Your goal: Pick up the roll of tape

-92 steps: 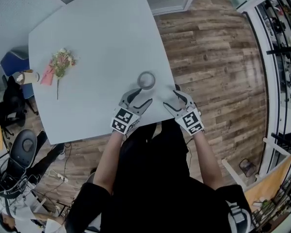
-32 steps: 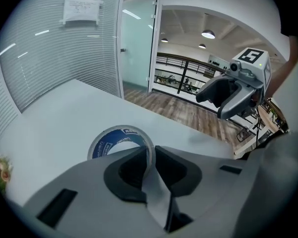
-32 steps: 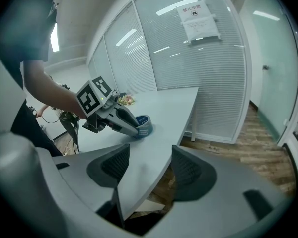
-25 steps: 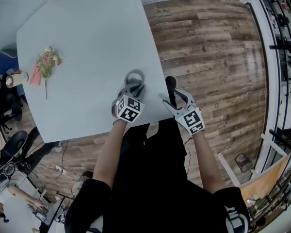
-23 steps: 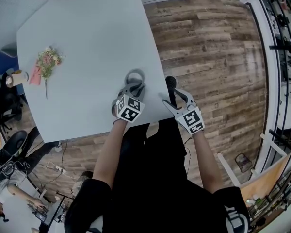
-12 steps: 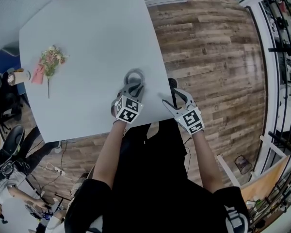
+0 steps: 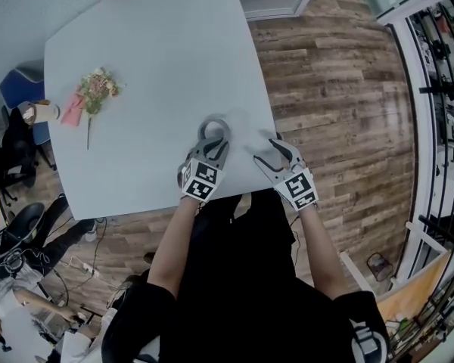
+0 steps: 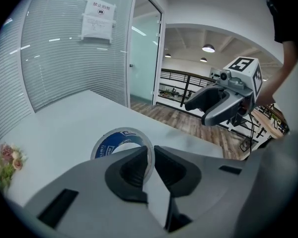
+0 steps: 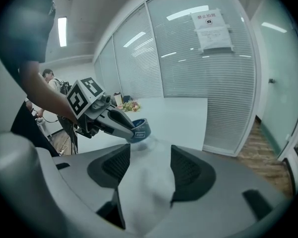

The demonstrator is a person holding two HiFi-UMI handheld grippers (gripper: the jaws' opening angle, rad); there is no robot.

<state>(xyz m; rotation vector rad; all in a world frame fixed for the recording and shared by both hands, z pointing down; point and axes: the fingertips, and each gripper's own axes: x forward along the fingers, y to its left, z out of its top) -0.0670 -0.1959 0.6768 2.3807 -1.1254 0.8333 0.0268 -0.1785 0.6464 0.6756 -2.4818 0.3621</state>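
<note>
The roll of tape (image 7: 214,126), a grey ring with a blue inner band (image 8: 120,142), is pinched by its near wall in my left gripper (image 7: 212,138), which is shut on it. In the right gripper view the roll (image 9: 142,129) hangs a little above the pale grey table (image 7: 151,66), tilted, with a faint shadow under it. My right gripper (image 7: 265,151) hovers over the table's near right corner, just right of the roll. Its jaws stand wide and are closing slightly, with nothing between them (image 9: 150,155).
A small bunch of flowers (image 7: 95,91) and a cup (image 7: 38,112) lie at the table's far left edge. The table's right edge drops to wooden floor (image 7: 340,89). Glass walls with blinds (image 9: 198,68) stand beyond; chairs and a person are at the lower left.
The roll lay on the table between two open grippers at first. The left gripper then shut on it and has since raised it slightly; the right gripper drifted along with it.
</note>
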